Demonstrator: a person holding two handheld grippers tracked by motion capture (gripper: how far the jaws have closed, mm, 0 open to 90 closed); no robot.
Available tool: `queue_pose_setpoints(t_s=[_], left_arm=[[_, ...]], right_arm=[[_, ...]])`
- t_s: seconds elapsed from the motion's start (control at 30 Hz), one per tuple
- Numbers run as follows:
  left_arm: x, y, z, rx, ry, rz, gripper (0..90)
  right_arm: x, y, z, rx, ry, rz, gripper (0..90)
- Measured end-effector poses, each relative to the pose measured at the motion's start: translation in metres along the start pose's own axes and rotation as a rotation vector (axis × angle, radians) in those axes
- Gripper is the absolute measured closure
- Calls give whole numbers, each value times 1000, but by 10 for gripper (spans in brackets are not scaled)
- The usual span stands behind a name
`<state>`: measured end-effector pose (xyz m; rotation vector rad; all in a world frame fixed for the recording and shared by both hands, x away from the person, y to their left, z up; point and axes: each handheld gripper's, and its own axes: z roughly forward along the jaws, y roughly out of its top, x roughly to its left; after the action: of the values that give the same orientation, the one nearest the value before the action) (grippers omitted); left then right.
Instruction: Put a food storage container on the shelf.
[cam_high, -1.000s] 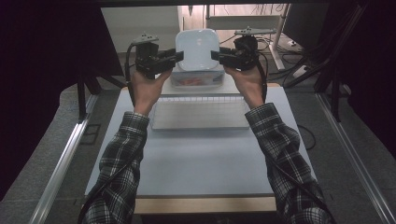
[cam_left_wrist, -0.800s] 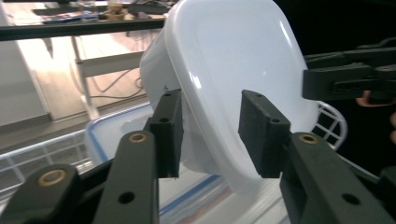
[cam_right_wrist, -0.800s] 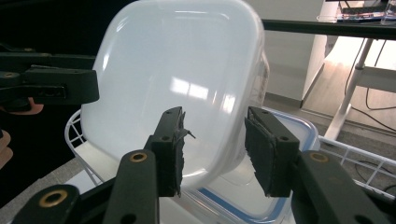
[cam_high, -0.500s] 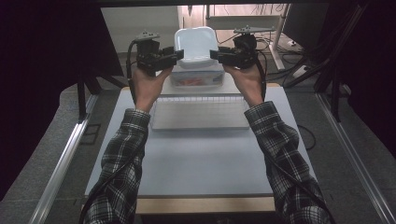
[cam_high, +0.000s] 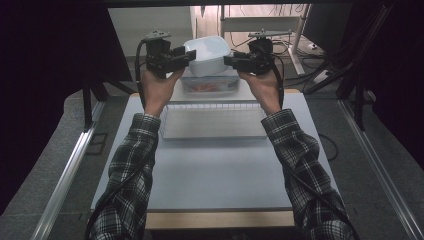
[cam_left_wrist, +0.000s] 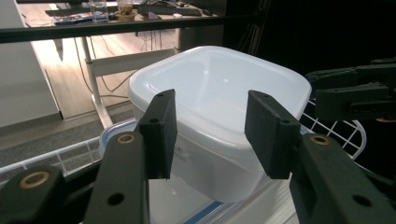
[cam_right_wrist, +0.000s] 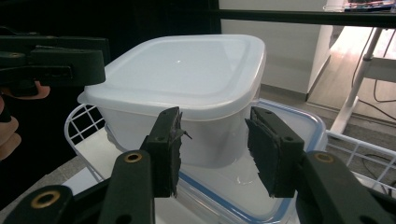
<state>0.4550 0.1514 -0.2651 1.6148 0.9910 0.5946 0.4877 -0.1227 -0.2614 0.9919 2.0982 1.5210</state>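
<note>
The pale tabletop carried a white wire rack below both hands. Between the left hand-held gripper and right hand-held gripper, each with jaws apart, sat a translucent white tub, rounded-square. The right gripper view revealed its lid and a blue-rimmed clear container beneath.

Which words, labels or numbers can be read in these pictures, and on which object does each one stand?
No text can be read.
White lidded container: a small embossed mark on its side wall, just right of the left claw's near finger in the left gripper view, too small and blurred to read.
Clear blue-rimmed box beneath it: no label seen.
Wire basket: no text.
</note>
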Motion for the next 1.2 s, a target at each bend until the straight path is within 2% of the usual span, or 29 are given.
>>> queue_pose_setpoints(t_s=[0.2, 0.4, 0.47, 0.63, 0.73, 0.87, 1.07, 1.2], left_arm=[[4, -1, -9, -27, -4, -13, 560], [6, -11, -23, -44, -8, -29, 683], [5, -18, -24, -40, -36, -40, 728], [-4, -34, -21, -11, -94, -34, 852], [-12, -39, -13, 23, -110, -1, 875], [-18, -39, -2, 52, -79, 36, 874], [-10, -35, 4, 65, -46, 36, 869], [-4, -33, 5, 75, -25, 22, 863]], right_arm=[[0, -2, -1, -13, 10, -8, 545], [-5, -5, -6, -17, -4, -21, 678], [-7, -7, -7, -17, -5, -18, 731], [-14, -12, -7, -21, -17, 2, 834], [-14, -13, -5, -16, -21, -1, 837], [-12, -15, -4, -14, -17, -3, 832], [-12, -17, -7, -8, -11, -7, 822], [-15, -20, -9, -5, -9, -2, 816]])
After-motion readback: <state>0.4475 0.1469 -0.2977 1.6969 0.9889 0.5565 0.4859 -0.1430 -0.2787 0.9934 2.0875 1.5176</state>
